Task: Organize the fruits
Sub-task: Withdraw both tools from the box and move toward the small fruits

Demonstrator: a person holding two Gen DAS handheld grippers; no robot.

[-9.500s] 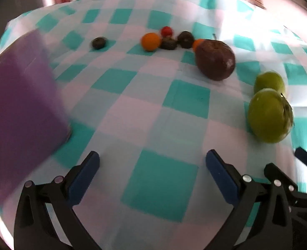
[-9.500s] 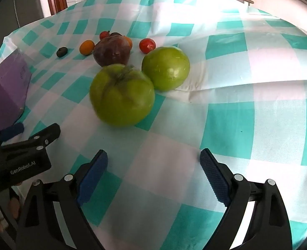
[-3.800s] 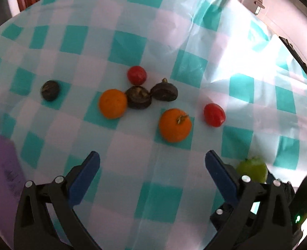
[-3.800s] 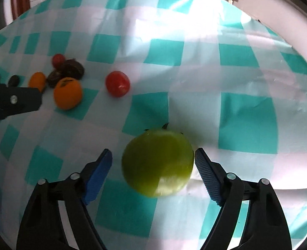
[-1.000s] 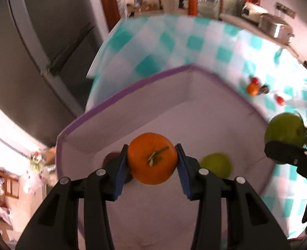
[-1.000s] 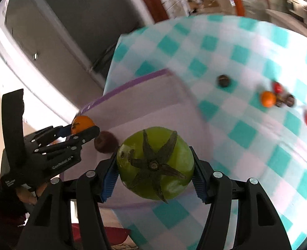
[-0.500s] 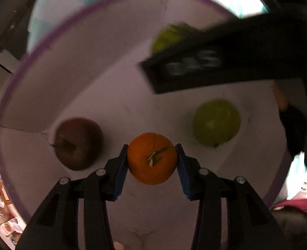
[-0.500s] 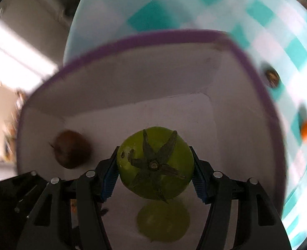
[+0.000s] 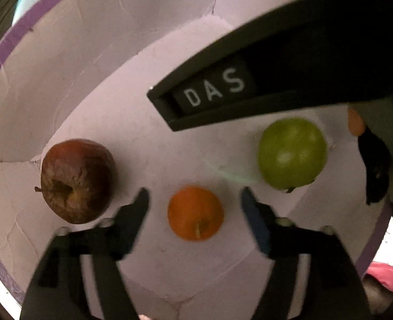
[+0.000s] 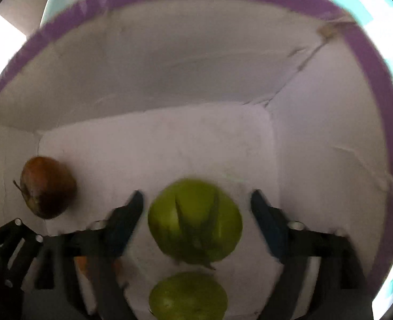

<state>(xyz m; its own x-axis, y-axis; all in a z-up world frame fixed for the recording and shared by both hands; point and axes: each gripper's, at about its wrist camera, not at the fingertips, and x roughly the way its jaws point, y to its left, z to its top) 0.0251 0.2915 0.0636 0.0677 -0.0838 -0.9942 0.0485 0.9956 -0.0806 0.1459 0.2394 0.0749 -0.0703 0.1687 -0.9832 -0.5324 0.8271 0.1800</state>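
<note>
Both grippers hang over the inside of a purple-rimmed box (image 9: 7, 40) with a pale floor. My left gripper (image 9: 195, 202) is open; an orange (image 9: 195, 213) lies free between its fingers. A dark red apple (image 9: 75, 181) lies to its left and a green tomato (image 9: 292, 153) to its right. My right gripper (image 10: 196, 205) is open; a blurred green tomato with a stem star (image 10: 195, 222) sits loose between its fingers. A second green tomato (image 10: 188, 296) lies below it, and the red apple (image 10: 47, 186) lies at the left.
The body of the right gripper, marked DAS (image 9: 276, 77), crosses the top right of the left wrist view above the box floor. The box walls (image 10: 169, 66) rise on all sides. A bit of teal checked cloth (image 10: 356, 2) shows past the rim.
Both grippers have opened. The orange has left the left fingers and the stemmed green tomato has left the right fingers; both are now loose in the box.
</note>
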